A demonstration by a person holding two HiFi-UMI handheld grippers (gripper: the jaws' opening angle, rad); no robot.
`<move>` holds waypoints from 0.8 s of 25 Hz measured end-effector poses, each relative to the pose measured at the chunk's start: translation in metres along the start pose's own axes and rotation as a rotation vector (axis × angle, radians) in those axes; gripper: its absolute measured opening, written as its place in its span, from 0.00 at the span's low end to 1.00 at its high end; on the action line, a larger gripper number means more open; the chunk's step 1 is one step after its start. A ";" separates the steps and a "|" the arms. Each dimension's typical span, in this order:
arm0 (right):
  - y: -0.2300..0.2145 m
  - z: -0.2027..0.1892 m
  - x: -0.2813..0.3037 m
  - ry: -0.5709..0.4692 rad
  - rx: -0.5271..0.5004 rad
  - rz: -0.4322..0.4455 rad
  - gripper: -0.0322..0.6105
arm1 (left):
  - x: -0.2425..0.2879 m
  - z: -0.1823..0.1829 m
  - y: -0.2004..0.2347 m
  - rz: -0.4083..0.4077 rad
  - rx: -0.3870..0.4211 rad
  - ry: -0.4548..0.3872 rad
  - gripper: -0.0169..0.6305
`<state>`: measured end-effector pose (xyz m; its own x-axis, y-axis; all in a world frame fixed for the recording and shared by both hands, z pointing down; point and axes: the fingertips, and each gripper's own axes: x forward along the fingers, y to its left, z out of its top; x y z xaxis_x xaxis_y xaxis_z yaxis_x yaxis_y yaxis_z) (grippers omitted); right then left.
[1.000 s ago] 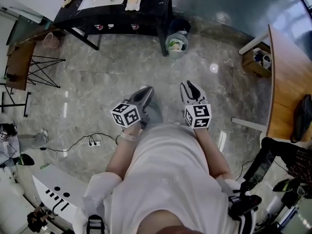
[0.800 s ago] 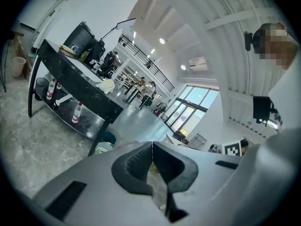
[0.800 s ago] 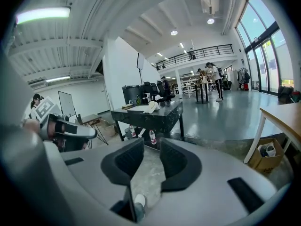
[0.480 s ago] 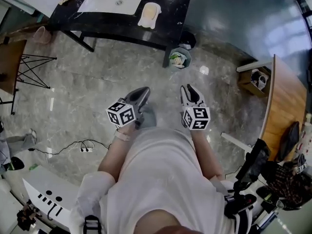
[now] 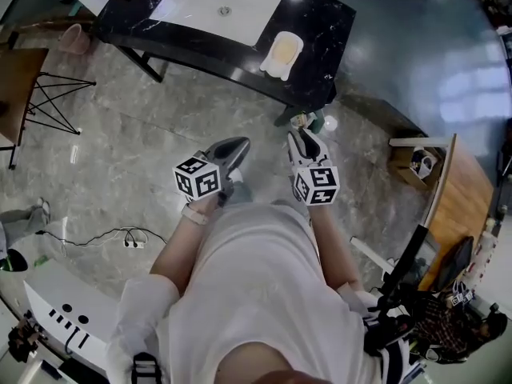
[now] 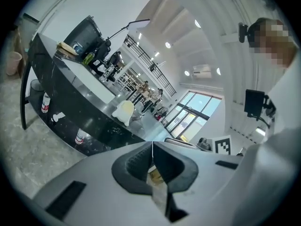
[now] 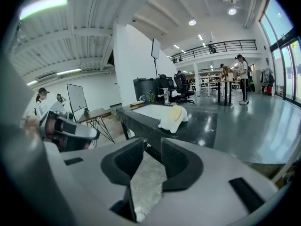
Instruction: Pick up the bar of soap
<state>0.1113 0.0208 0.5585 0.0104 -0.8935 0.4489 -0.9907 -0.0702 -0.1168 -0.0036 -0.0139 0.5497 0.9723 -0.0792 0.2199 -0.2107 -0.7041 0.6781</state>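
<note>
Black counter (image 5: 328, 30) with white basin (image 5: 216, 10), bar of soap (image 5: 284, 49) on white dish (image 5: 272, 69), bin (image 5: 314, 123) beneath, left gripper (image 5: 237, 144) and right gripper (image 5: 302, 137) pressed together, empty, short of the counter.

Head view: from overhead, steeply down onto left tool (image 5: 238, 144) and right tool (image 5: 302, 137). Tool views: low, facing forward; table (image 5: 326, 42) ahead of the tools shared by all three.

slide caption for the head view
Head view: left gripper and right gripper held out before a black counter bearing a bar of soap
</note>
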 end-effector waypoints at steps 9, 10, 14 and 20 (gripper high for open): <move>-0.020 0.043 0.048 0.012 -0.132 0.093 0.24 | -0.002 0.040 0.021 0.091 -0.003 -0.095 0.04; -0.024 0.048 0.053 0.013 -0.140 0.110 0.24 | -0.003 0.043 0.023 0.112 -0.012 -0.116 0.04; -0.038 0.061 0.070 0.031 -0.191 0.167 0.24 | -0.007 0.054 0.028 0.179 -0.029 -0.182 0.04; -0.063 0.091 0.111 0.063 -0.344 0.218 0.31 | -0.014 0.067 0.031 0.263 -0.032 -0.250 0.04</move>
<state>0.1871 -0.1143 0.5347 -0.2022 -0.8413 0.5014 -0.9566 0.2794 0.0830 -0.0171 -0.0822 0.5210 0.8782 -0.4275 0.2143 -0.4562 -0.6146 0.6435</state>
